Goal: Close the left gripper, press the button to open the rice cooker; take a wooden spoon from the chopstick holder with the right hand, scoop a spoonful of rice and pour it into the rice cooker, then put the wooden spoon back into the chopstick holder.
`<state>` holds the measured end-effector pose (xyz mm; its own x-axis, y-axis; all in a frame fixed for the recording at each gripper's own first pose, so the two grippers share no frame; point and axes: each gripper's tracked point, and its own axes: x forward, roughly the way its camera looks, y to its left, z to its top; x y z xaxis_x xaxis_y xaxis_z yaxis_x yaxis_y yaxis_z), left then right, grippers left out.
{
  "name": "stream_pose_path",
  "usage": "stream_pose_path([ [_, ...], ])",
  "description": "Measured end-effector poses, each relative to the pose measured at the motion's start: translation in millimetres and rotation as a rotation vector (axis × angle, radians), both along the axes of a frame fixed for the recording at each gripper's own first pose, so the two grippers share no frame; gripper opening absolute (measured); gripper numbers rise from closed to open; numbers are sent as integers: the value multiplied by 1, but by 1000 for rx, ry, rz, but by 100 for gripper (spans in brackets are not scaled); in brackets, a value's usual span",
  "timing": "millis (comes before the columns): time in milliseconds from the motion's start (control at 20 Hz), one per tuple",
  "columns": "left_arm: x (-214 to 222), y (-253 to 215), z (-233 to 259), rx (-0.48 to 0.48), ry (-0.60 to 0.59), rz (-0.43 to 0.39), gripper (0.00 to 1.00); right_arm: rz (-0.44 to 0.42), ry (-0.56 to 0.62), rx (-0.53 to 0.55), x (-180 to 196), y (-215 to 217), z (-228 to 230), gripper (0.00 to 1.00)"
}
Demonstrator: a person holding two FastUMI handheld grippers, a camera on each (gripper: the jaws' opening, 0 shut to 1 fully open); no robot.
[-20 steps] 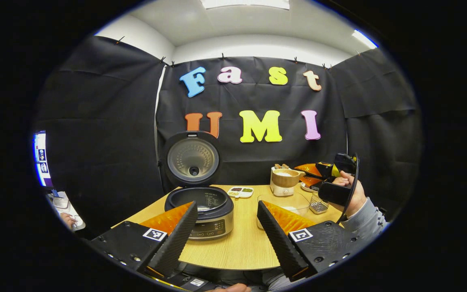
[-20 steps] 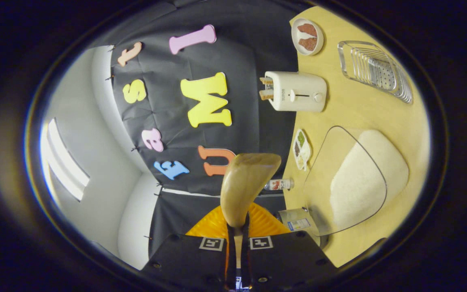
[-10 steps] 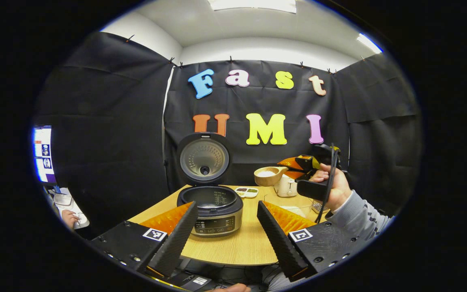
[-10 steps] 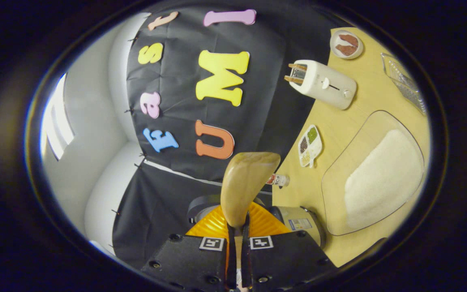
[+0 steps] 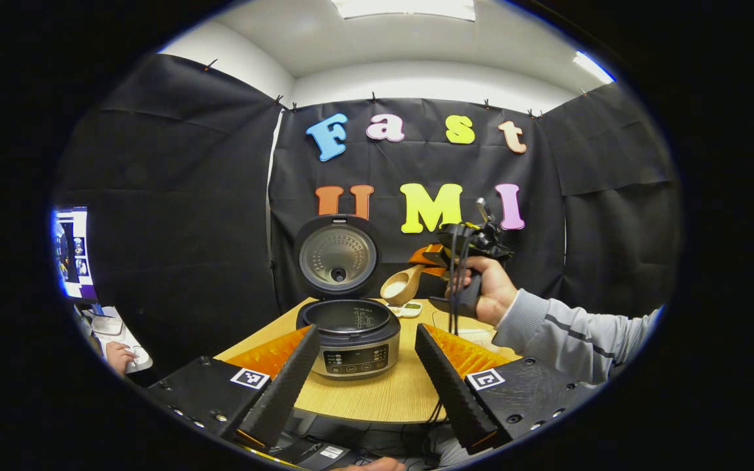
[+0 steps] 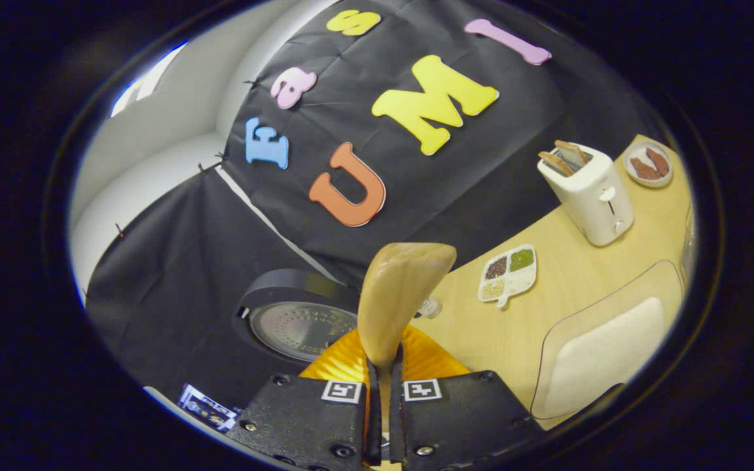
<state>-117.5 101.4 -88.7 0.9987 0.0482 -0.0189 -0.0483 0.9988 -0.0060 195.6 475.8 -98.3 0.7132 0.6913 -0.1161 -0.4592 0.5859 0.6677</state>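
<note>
wooden spoon (image 5: 403,284) bowl tilts down toward rice cooker (image 5: 353,337).

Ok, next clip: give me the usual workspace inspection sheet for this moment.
Surface: wooden table, round-edged.
Job's things: rice cooker with lid open and upright; wooden spoon carrying rice, near the cooker's open pot; clear rice container.
Clutter: toaster holding bread, divided grain dish, small plate.
Grippers: left tool open, holding nothing; right tool shut on wooden spoon.
Cables: black leads hang from the right tool, seen in the left gripper view.
Surroundings: black cloth wall, ceiling lights.
</note>
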Motion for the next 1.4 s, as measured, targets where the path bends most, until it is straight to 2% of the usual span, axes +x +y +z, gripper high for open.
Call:
stream_pose_path([
  [250,-2,-4,-2,1,6,-14,94,37,-124,-154,-10,35,-6,10],
  [450,-5,-7,0,8,5,-23,94,69,-301,-322,-25,58,-4,10],
  [1000,-5,-1,-6,-18,12,-15,94,138,-763,-638,-72,93,20,10],
  [1200,-5,-1,-8,-18,27,-17,94,113,-842,-686,-79,96,21,10],
  [1400,-6,-1,-6,-15,32,-14,94,71,-818,-670,-70,82,30,10],
])
